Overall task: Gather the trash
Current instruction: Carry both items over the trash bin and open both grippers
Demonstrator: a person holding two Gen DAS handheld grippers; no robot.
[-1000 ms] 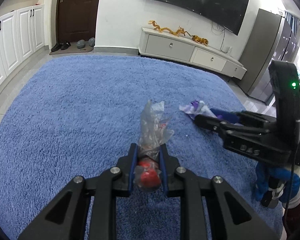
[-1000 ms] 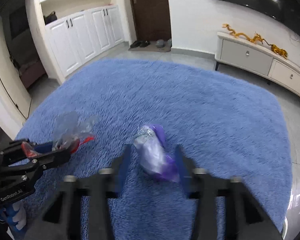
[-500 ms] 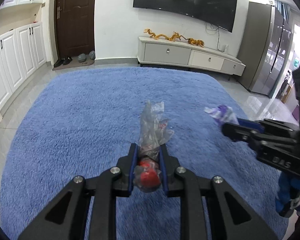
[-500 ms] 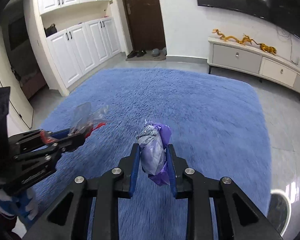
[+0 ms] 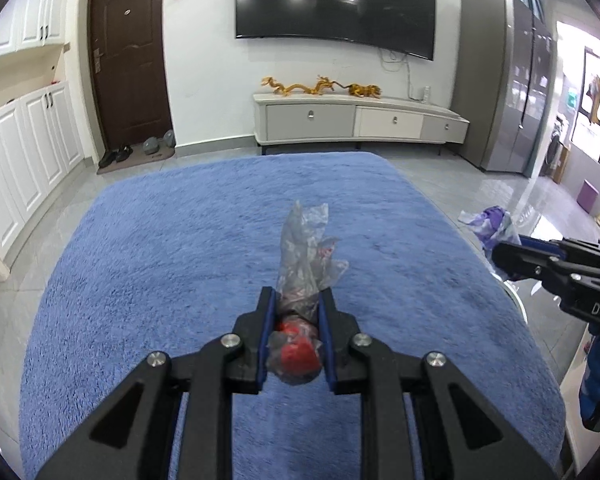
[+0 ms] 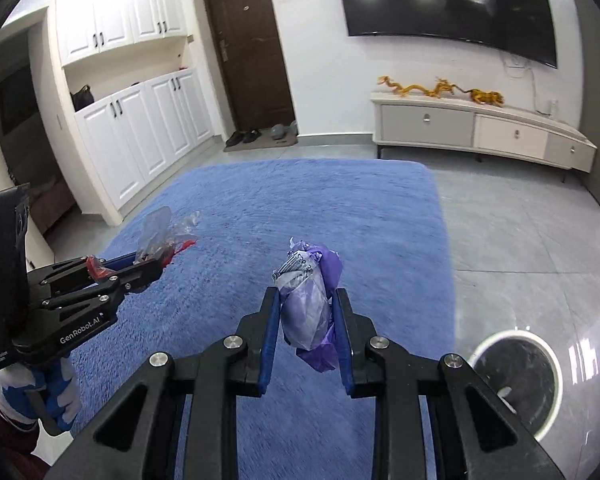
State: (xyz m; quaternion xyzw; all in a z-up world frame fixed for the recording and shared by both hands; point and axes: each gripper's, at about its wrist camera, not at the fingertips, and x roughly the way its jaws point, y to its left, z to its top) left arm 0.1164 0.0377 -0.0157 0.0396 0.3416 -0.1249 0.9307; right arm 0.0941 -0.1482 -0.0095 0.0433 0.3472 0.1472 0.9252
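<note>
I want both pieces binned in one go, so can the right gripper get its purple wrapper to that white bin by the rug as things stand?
Probably yes: the right gripper grips the purple wrapper, and the white bin stands open beside it with bare floor between.

Both cams sit right behind their own fingers, angled down over the blue rug (image 5: 180, 272) toward the wall with the TV (image 5: 336, 4) and the white TV cabinet (image 5: 360, 122). The left wrist view faces that wall nearly square on, with the rug's far edge across the middle. The right wrist view looks from further right, so the rug's right edge and the round white bin (image 6: 514, 380) on the tiles show. Each catches the other gripper at its side edge, and both share the brown door (image 6: 250, 44).
</note>
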